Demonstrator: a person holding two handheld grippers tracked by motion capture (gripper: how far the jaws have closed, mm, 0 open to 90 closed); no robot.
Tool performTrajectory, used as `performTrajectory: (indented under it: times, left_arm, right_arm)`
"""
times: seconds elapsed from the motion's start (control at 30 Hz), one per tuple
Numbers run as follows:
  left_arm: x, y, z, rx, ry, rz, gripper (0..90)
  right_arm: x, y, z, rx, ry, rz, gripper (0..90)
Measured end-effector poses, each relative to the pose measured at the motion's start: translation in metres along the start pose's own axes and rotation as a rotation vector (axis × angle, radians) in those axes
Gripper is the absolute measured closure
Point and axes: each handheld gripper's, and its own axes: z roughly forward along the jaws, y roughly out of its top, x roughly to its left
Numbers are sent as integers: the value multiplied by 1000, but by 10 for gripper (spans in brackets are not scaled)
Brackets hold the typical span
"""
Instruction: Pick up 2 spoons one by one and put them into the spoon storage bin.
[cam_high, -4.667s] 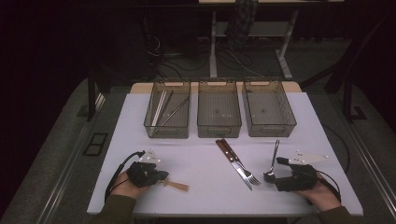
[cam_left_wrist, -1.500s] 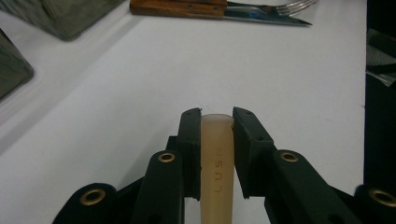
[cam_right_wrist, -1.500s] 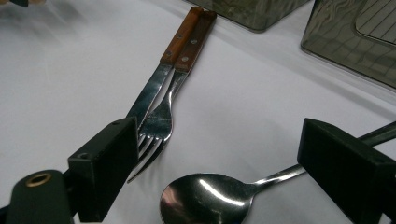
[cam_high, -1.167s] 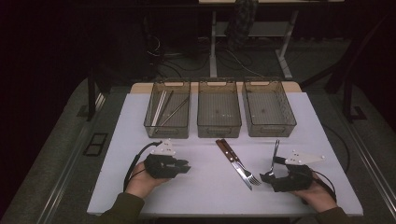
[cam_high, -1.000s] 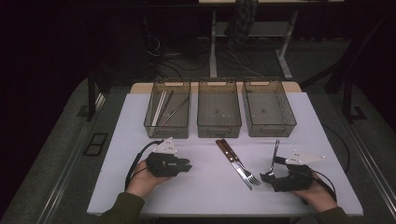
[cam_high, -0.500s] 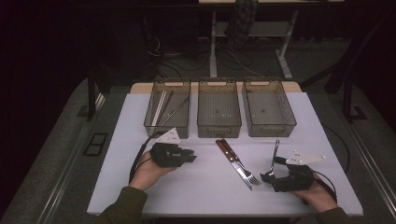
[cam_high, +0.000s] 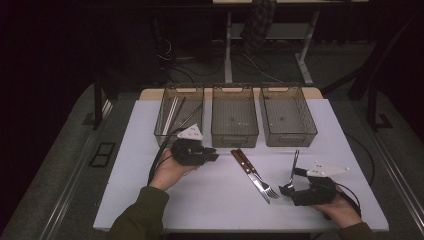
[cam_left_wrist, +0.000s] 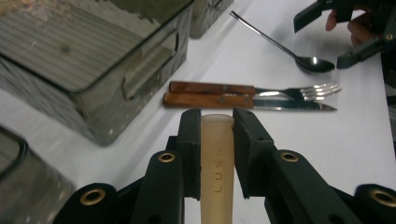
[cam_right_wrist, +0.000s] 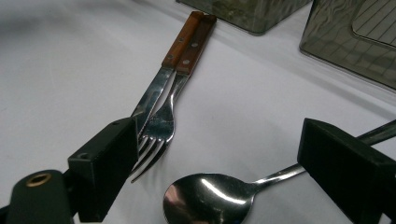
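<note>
My left gripper (cam_high: 212, 156) is shut on a pale beige utensil handle (cam_left_wrist: 217, 158), which sticks out between its jaws (cam_left_wrist: 217, 116) with raised letters on it. It hovers just in front of the left bin (cam_high: 165, 132). A wood-handled knife (cam_left_wrist: 247, 101) and fork (cam_left_wrist: 261, 89) lie side by side mid-table (cam_high: 252, 172). My right gripper (cam_high: 286, 190) rests at the front right, open (cam_right_wrist: 224, 154), and the bowl of a steel spoon (cam_right_wrist: 205, 198) lies on the table between its jaws. The spoon's handle (cam_high: 294, 165) points toward the bins.
Three clear smoky bins stand in a row at the back: the left one holds several long utensils, while the middle (cam_high: 235, 135) and right (cam_high: 290, 135) look bare. The white tabletop (cam_high: 210, 200) ends near my forearms. The other gripper appears far off (cam_left_wrist: 345, 28).
My left hand has risen and travelled away from me and rightward toward the left bin, carrying the pale utensil. The right hand and the cutlery have stayed put.
</note>
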Motion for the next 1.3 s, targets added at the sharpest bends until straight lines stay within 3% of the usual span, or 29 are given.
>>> performTrajectory:
  times: [0.8, 1.3]
  left_arm:
    - [27, 74, 20, -29, 19, -2, 732]
    - [59, 113, 58, -46, 68, -47, 732]
  right_arm:
    - [1, 0, 0, -4, 4, -2, 123]
    - [3, 1, -3, -16, 9, -5, 122]
